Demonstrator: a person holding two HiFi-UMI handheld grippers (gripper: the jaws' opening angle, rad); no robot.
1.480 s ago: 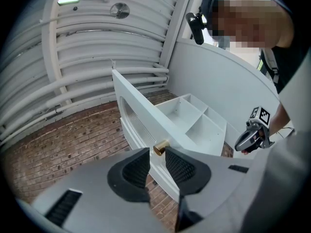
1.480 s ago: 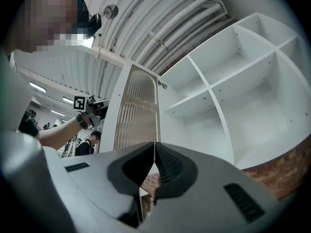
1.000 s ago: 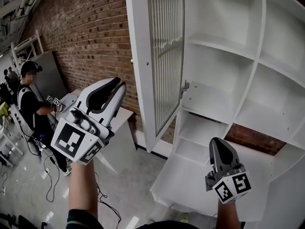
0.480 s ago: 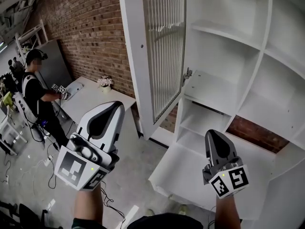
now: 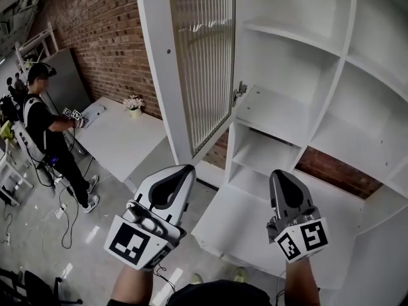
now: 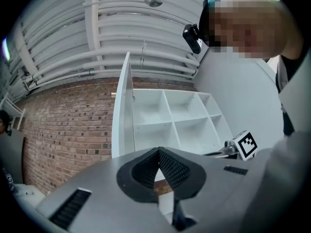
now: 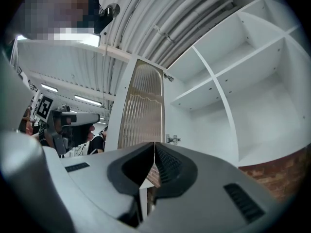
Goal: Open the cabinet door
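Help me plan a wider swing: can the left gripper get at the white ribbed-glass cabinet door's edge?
Probably yes: the left gripper, jaws shut and empty, faces the open white ribbed-glass cabinet door edge-on, nothing between them; it would need opening first.

the head camera sits up high and looks forward and steeply down, so the left gripper and the right gripper fill the bottom of its view, close by. beyond them it takes in the cabinet, its open door, the brick wall and the floor. each gripper carries a wide-angle camera that looks along its own jaws, tilted a little upward, so both take in the ceiling. the left gripper view faces the cabinet with the door edge-on. the right gripper view faces the door's ribbed front and the cabinet's inside. all three share cabinet and door, and each gripper view catches the other gripper at its edge.
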